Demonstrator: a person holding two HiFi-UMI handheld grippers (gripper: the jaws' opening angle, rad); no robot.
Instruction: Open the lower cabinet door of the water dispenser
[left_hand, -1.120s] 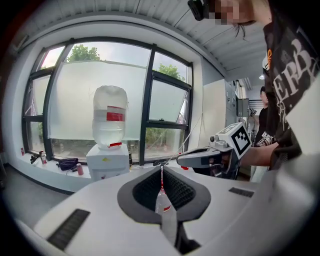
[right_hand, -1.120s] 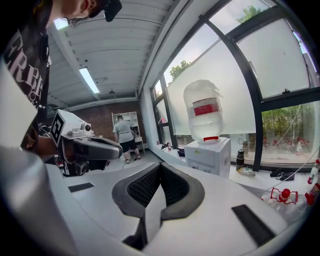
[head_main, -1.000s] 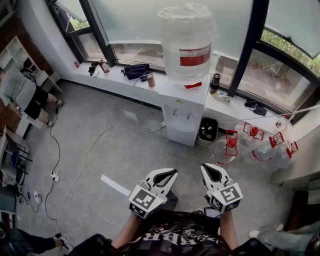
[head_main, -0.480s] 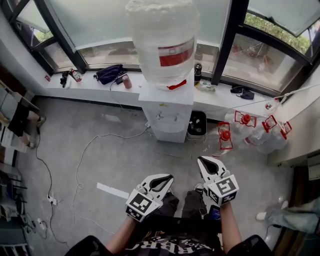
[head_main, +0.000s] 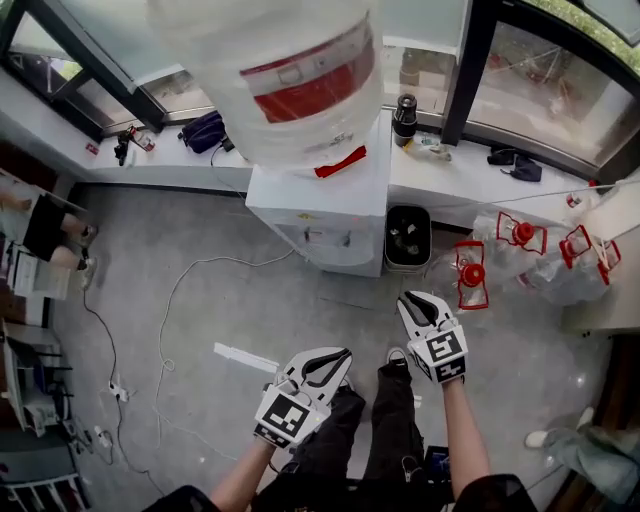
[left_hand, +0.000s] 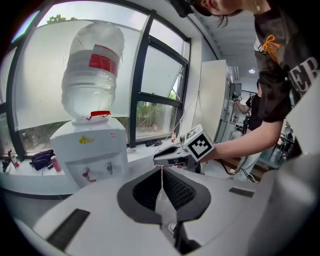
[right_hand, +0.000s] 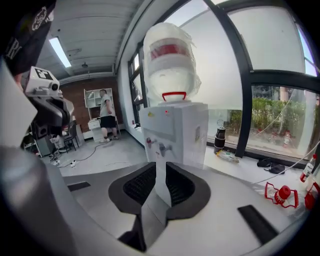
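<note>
While left claw (head_main: 340, 358) is pressed together & right claw (head_main: 412, 298) opening empty, red label (head_main: 310, 85) on bottle (head_main: 210, 40) isn't legible.

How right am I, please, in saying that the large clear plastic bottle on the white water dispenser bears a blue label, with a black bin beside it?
Not quite: the label on the large clear plastic bottle is red, not blue, as the head view shows. The rest stands.
</note>
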